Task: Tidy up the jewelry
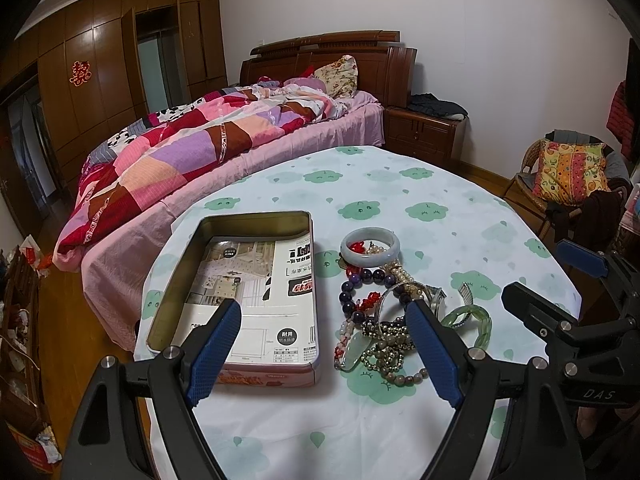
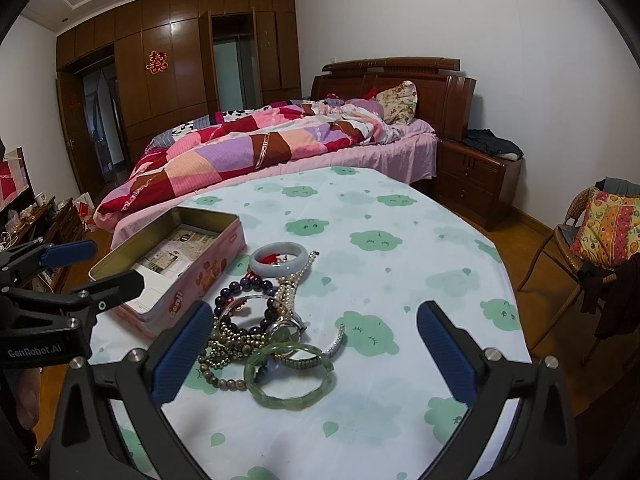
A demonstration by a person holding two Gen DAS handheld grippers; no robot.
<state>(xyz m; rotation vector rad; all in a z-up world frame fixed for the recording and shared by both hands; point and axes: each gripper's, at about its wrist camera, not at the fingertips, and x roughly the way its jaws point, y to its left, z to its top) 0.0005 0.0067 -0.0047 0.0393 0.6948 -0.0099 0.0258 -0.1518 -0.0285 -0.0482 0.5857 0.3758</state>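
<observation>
A pile of jewelry (image 1: 384,320) lies on the table: a pale jade bangle (image 1: 370,247), dark purple beads (image 1: 366,278), a watch (image 1: 434,296) and a green bangle (image 1: 472,320). An open pink tin (image 1: 244,292) with printed paper inside stands left of the pile. My left gripper (image 1: 324,344) is open and empty, hovering over the tin's near right corner and the pile. My right gripper (image 2: 316,352) is open and empty above the green bangle (image 2: 290,376); the pile (image 2: 256,320), the pale bangle (image 2: 280,264) and the tin (image 2: 172,264) show there too.
The table carries a white cloth with green cloud prints (image 2: 400,240). A bed with a patchwork quilt (image 1: 192,148) stands behind it. A wicker chair with a cushion (image 2: 600,232) is at the right, a nightstand (image 2: 476,176) beyond the table.
</observation>
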